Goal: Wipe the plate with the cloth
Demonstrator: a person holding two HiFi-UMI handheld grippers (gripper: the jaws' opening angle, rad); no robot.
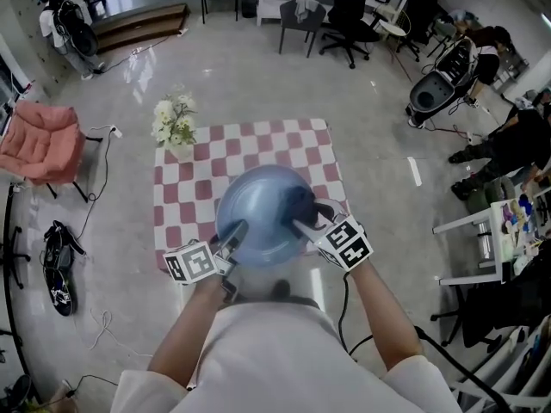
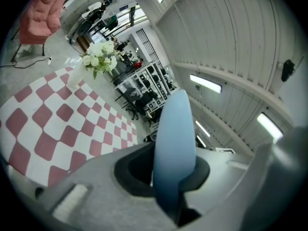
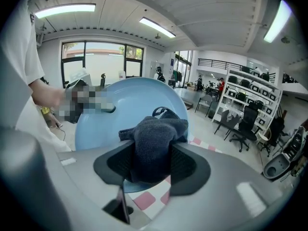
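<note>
The pink-and-white checkered table (image 1: 185, 188) fills the middle of the head view, and everything here is placed from it. Over its near edge, lifted clear of the checks, hangs the pale blue plate (image 1: 263, 213), tipped up rather than lying flat. The left gripper view shows it edge-on (image 2: 174, 148) with the table (image 2: 48, 124) spread out below, and the right gripper view looks into its hollow face (image 3: 125, 109).

Both of the person's forearms reach forward from the near side of the table, elbows out and converging on the plate. The left forearm (image 1: 185, 334) angles in from the table's near left, the right forearm (image 1: 379, 308) from its near right.

The left gripper (image 1: 232, 237) meets the plate at the rim nearest the table's front edge. Its jaws are clamped onto that rim (image 2: 168, 177), one on each face. The right gripper (image 1: 308, 218) comes in over the table's near right part. Its jaws pinch the dark grey cloth (image 1: 301, 198), bunched between them (image 3: 153, 162) and pressed against the plate's face (image 3: 154, 138).

A small vase of white flowers (image 1: 175, 127) stands on the table's far left corner.
</note>
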